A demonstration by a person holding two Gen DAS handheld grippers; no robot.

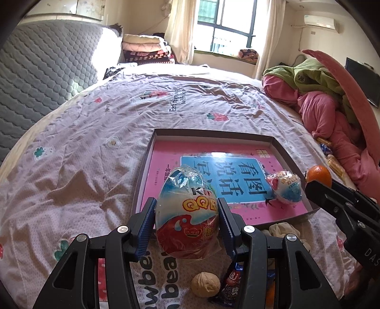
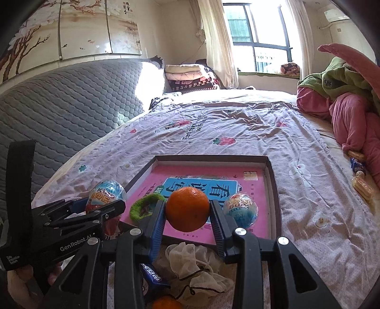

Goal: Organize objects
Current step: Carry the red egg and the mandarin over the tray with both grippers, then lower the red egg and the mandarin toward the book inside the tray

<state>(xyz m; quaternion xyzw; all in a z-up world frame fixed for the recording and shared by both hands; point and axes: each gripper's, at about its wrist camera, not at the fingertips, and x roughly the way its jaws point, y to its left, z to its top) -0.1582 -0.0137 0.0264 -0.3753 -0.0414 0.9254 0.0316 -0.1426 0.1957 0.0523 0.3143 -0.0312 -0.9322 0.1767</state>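
Blk grippers, blue ribbed fingers, silver screws, GenRobot.AI mark.

A wide bed spread with a pale pink, strawberry-printed quilt fills the room. Along its left edge leans a grey quilted padded headboard, below a wall panel painted with blossom branches. At the far left corner sits a stack of folded blankets. Daylight pours through a dark-framed window hung with cream curtains. A white air conditioner is mounted high on the right wall. Crumpled pink and green bedding is heaped at the right edge.
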